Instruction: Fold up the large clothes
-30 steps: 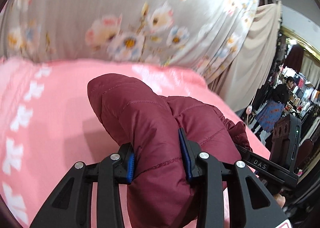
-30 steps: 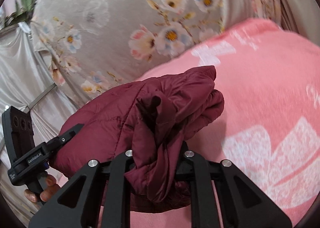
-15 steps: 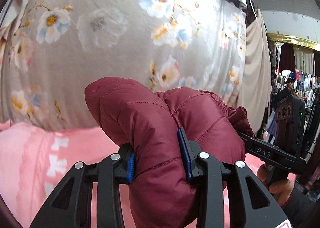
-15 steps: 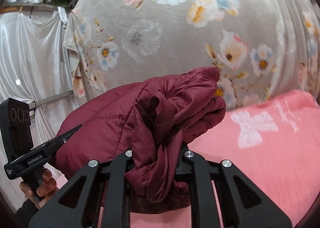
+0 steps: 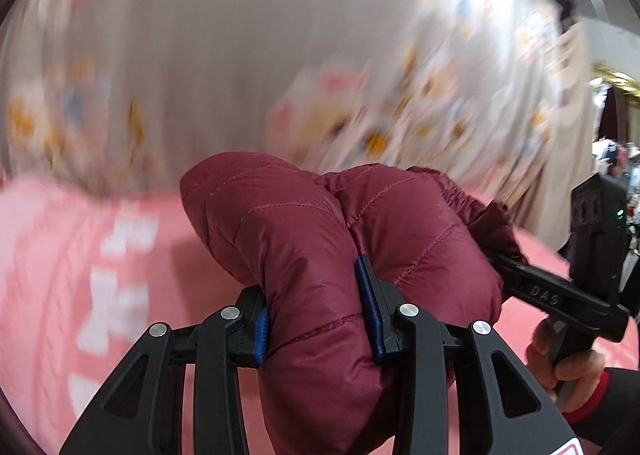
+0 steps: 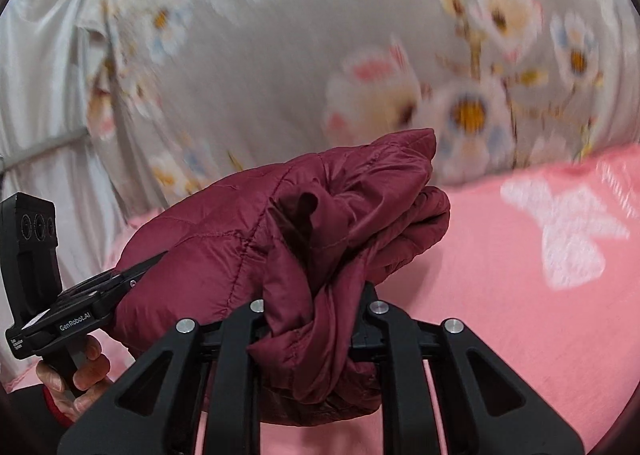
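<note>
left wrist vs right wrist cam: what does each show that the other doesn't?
Left wrist only: blue pads of the left hand-held gripper pinching a smooth quilted fold, and a lit shop interior at far right.

Right wrist only: the right hand-held gripper clamped on a crumpled, bunched edge, and a white satin drape at left.

Both: the maroon quilted puffer jacket, the pink blanket with white motifs, the grey floral curtain, and the other gripper in a hand.
</note>
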